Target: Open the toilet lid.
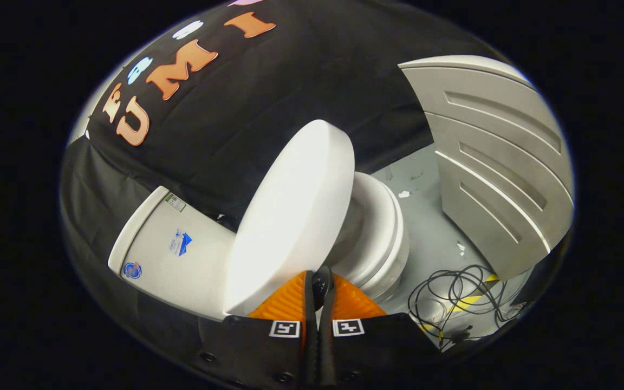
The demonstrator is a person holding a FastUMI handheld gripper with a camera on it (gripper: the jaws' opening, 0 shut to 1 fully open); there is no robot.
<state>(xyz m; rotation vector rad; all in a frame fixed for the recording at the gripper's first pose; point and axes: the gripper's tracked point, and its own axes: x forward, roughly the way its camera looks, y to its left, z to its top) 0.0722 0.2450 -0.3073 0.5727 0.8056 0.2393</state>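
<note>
The claw, its two fingers drawn together with only a slim gap, sits at the near edge of one raised toilet lid. To the right, the seat lies exposed; to the left stands one tank. Farther right, one tangle of cable lies on the floor beside one grey panel.

Black cloth is draping the booth wall beyond the tool. A grey panelled cabinet is standing on the pale floor, where loose cables are lying coiled.
</note>
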